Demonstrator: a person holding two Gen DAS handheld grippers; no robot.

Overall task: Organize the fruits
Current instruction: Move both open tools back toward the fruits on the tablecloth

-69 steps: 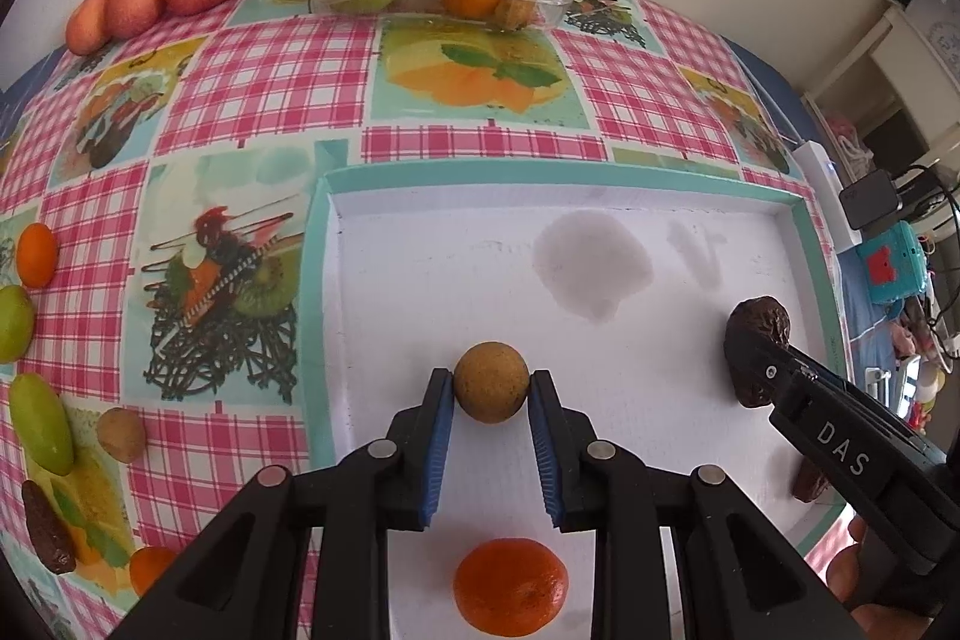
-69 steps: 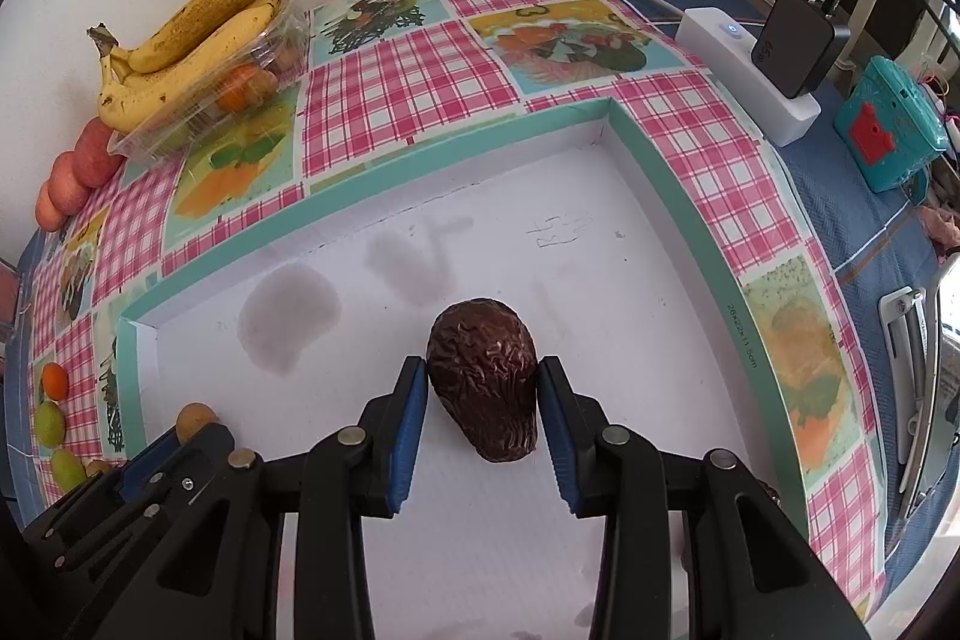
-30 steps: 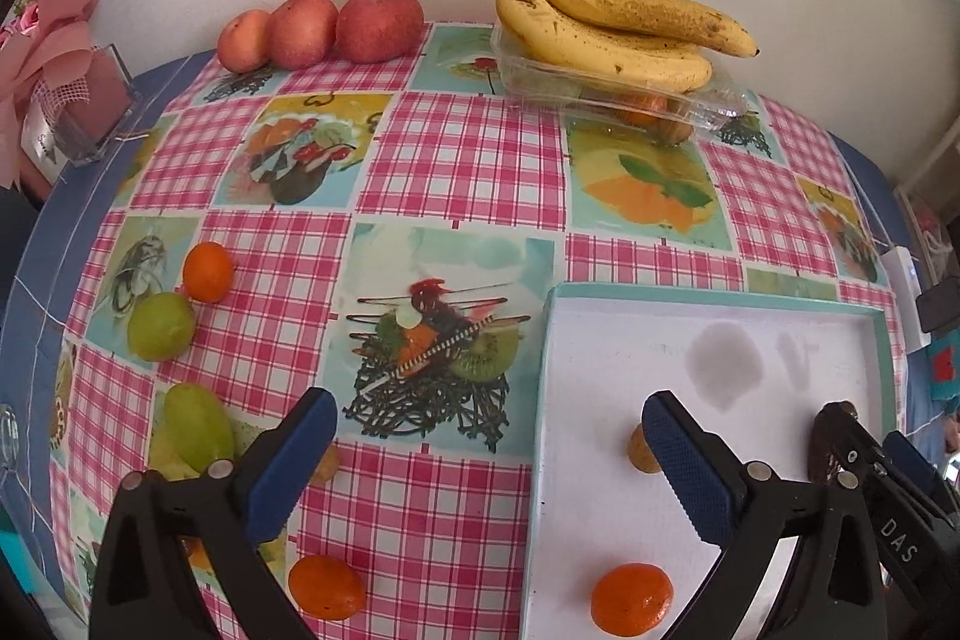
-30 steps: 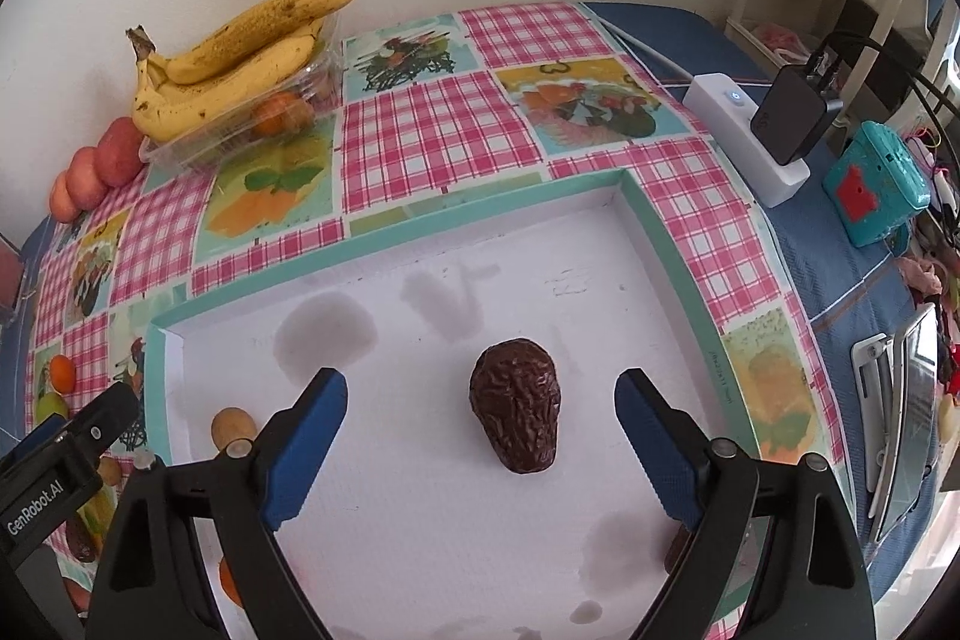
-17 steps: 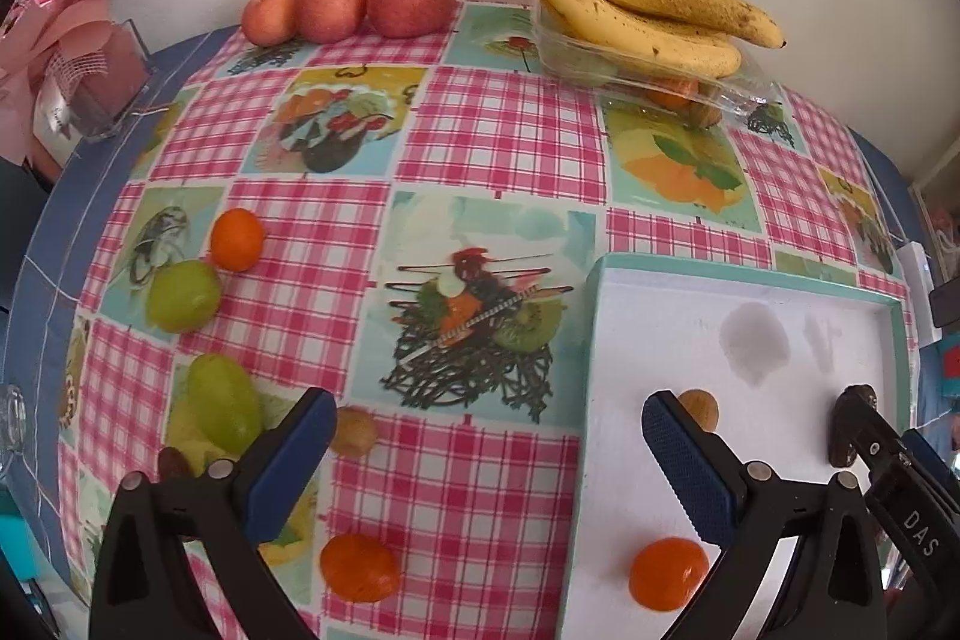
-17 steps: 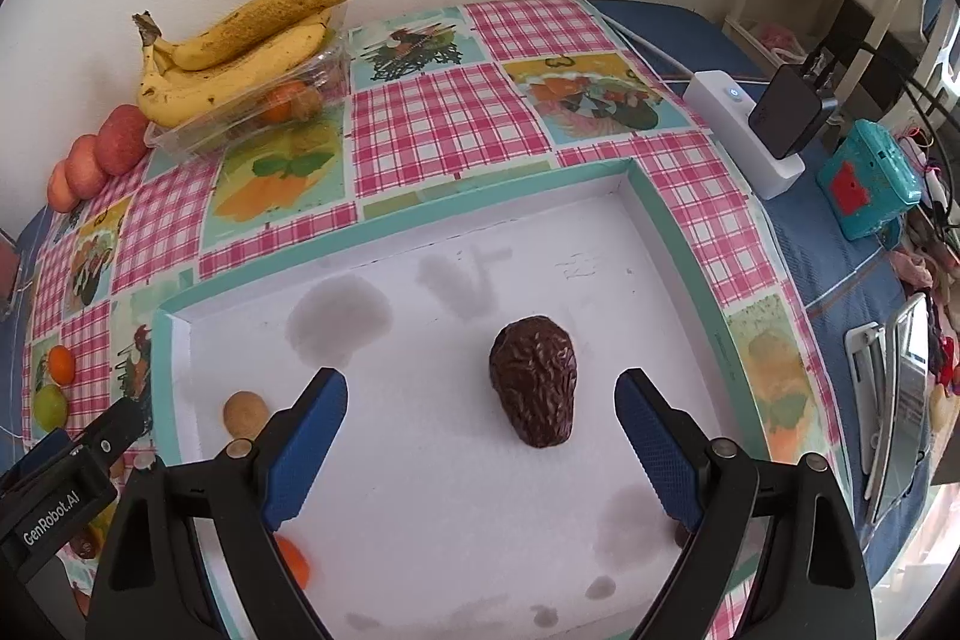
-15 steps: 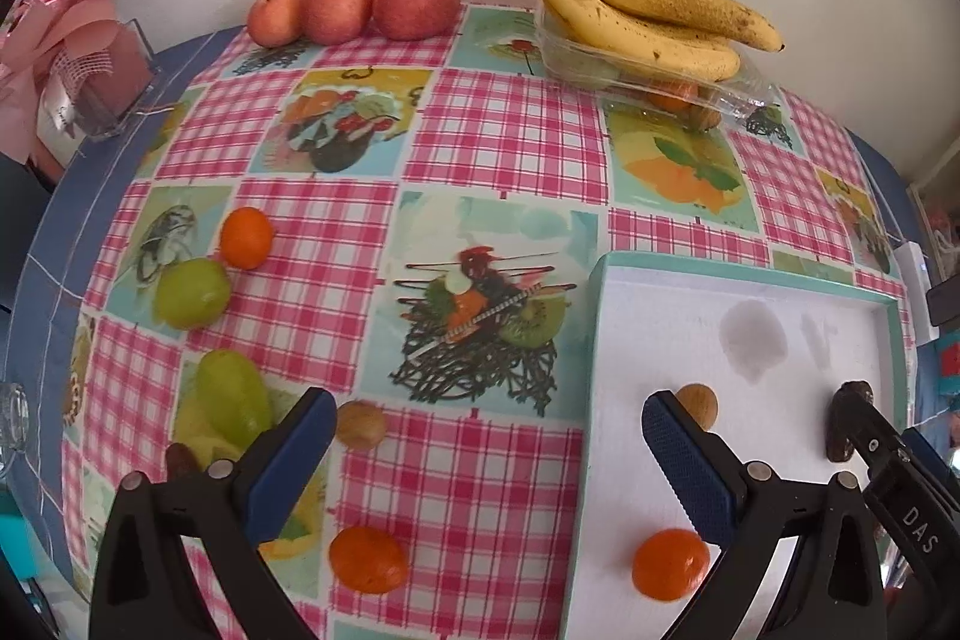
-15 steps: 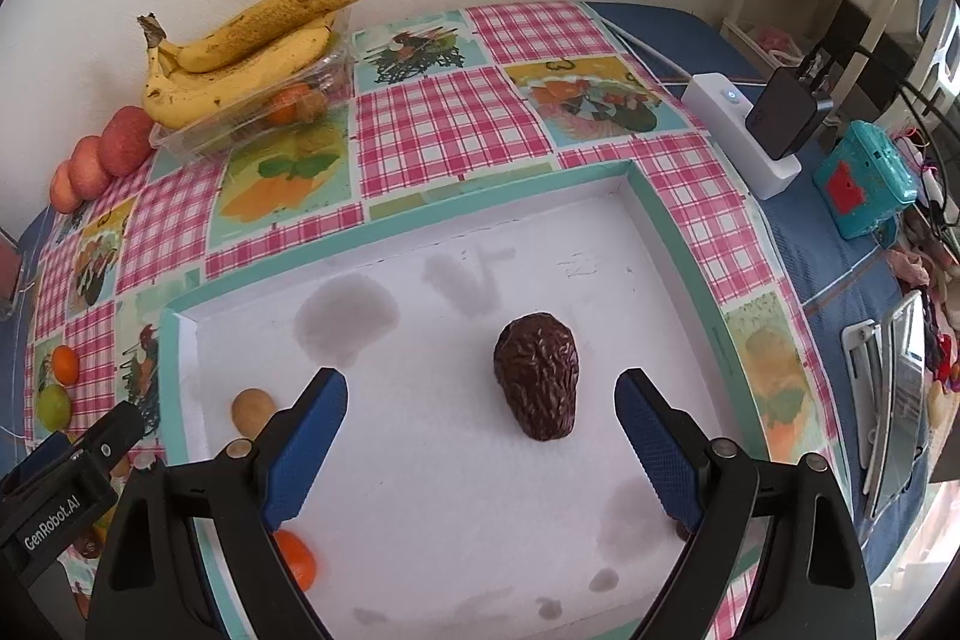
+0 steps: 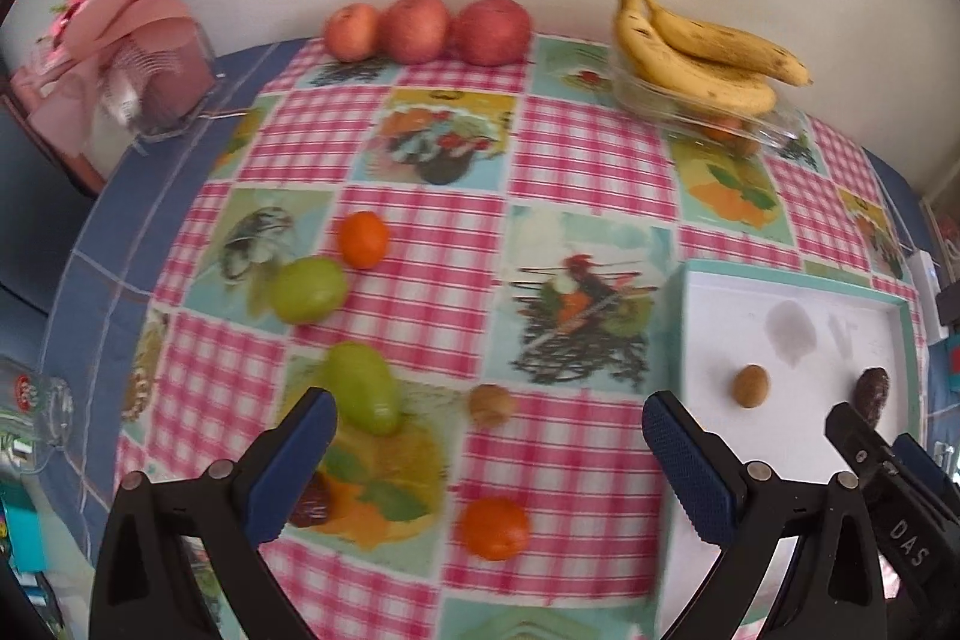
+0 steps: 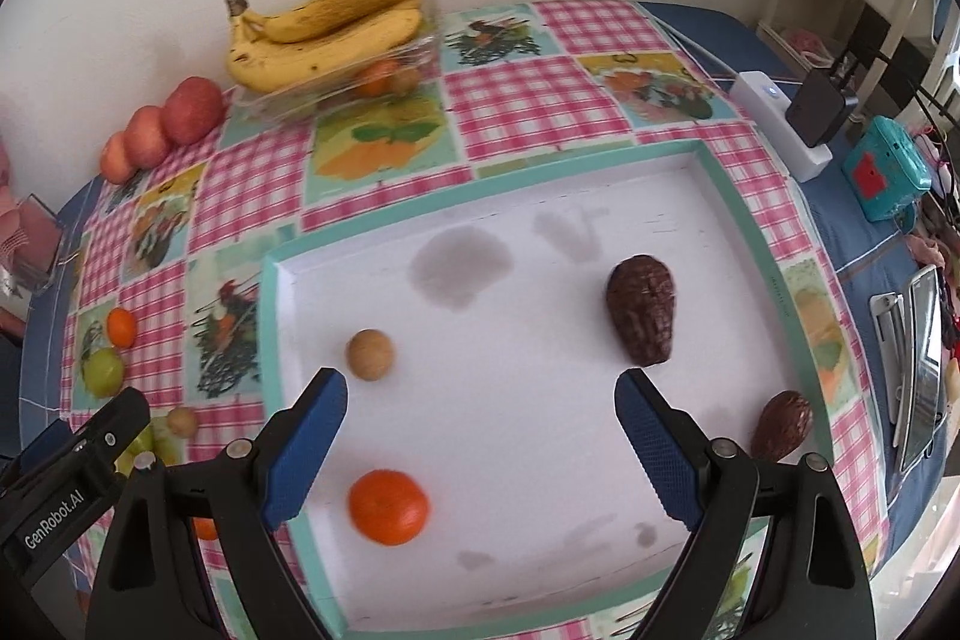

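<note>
Between left hand-held gripper (image 9: 489, 451) fingers, orange (image 9: 494, 527)

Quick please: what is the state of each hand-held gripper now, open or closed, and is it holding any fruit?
Left hand-held gripper: open, holding nothing, above the tablecloth.
Right hand-held gripper: open, holding nothing, above the white tray.

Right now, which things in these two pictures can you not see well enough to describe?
- Dark fruit, left wrist view: half hidden behind the left gripper finger.
- Fruits in the clear box, right wrist view: bananas lie on top, so no count is possible.
- Second dark fruit, right wrist view: lower part behind the right gripper.
- Small orange, right wrist view: mostly covered by the gripper arm.
</note>
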